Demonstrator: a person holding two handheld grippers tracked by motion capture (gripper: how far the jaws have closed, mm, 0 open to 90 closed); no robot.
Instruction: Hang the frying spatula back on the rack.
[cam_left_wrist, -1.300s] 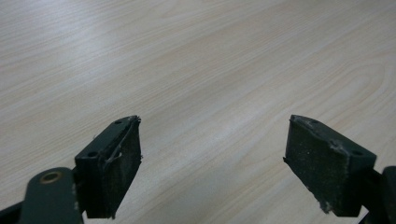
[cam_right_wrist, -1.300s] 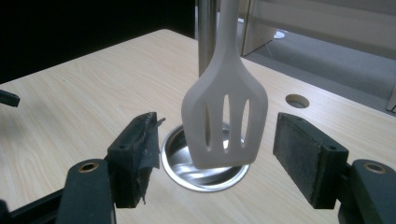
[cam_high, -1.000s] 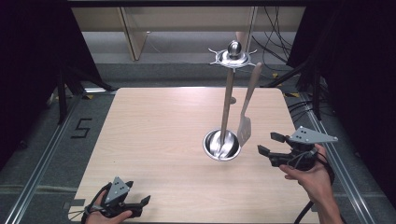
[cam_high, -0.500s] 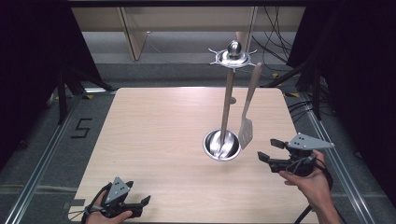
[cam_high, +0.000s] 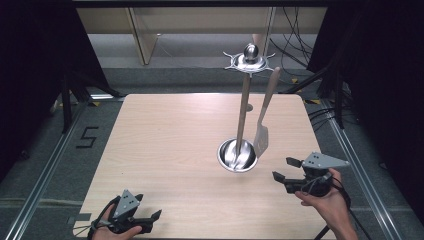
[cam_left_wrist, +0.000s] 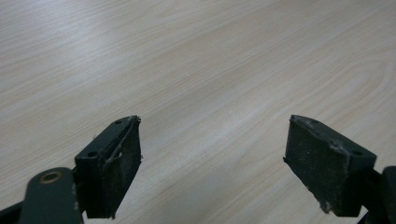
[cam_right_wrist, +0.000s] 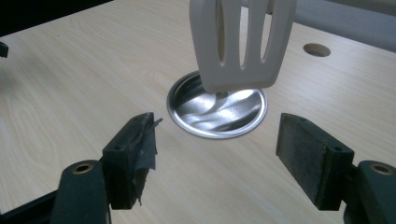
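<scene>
Left gripper (cam_high: 150, 220) at the near table (cam_high: 165, 150) edge, jaws wide, empty. Right gripper (cam_high: 284, 169) also wide open and empty, aimed at the slotted spatula (cam_high: 262, 139) hanging off the steel rack (cam_high: 248, 59), blade just above its round base (cam_high: 237, 155). Looks light, stiff, probably smooth plastic; it will swing, so pinch the flat blade squarely.

Two black handheld grippers, left (cam_high: 150, 220) and right (cam_high: 284, 169), grey three-cornered top plates, frayed pads on the fingers (cam_right_wrist: 135, 154).
</scene>
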